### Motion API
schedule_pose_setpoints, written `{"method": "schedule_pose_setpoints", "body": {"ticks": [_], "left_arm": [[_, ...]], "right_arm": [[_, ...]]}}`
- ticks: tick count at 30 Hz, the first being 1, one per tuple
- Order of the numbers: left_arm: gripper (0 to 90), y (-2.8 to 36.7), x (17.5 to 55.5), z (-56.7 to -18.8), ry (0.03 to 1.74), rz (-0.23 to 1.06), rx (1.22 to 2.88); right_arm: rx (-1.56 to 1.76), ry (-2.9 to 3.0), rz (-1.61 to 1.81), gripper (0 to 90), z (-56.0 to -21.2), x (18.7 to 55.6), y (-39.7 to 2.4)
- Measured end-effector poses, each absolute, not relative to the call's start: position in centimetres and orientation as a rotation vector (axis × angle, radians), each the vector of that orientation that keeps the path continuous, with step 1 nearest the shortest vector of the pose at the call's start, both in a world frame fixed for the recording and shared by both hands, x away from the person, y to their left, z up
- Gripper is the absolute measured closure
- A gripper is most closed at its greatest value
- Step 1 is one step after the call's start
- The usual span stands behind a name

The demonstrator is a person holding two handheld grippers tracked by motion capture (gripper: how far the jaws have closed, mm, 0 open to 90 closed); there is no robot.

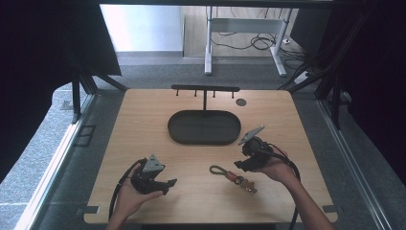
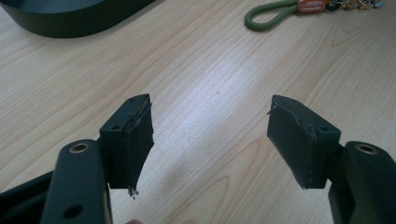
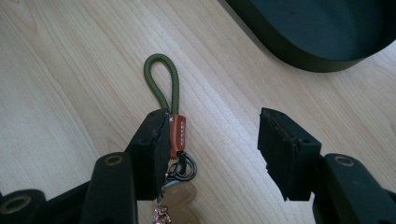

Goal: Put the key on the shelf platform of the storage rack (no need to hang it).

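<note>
Straddling keychain (image 3: 173,126), right gripper (image 3: 212,140) jaws apart.

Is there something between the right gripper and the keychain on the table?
Nothing visible is in the way. The right gripper is open just above the keychain, whose orange band lies beside one jaw. Only bare table lies between the keychain and the dark tray.

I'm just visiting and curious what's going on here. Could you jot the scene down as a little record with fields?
Surface: wooden table
Item in hand: keychain with green cord loop, orange tag, rings and charm, lying flat
Right gripper: jaws open, keychain between them beside one pad
Left gripper: open, nothing between its jaws
Behind: dark oval tray with a hook rack
</note>
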State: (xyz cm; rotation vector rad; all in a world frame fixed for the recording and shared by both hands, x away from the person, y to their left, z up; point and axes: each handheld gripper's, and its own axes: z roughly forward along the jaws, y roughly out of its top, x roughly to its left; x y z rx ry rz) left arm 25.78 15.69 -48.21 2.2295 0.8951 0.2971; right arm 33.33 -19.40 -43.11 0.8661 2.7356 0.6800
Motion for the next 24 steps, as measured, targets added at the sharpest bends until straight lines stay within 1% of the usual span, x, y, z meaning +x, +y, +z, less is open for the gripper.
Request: {"method": "schedule_pose_setpoints", "body": {"ticks": [20, 24], "left_arm": [[31.5, 16.4, 25.6, -47.5, 0.895, 0.306, 2.206], [31.4, 16.4, 25.5, -47.5, 0.889, 0.303, 2.21]], "right_arm": [[0.816, 2.824, 0.57, 45.6, -45.1, 33.6, -16.9], [0.792, 2.842, 0.535, 47.1, -45.5, 33.5, -16.3]]}}
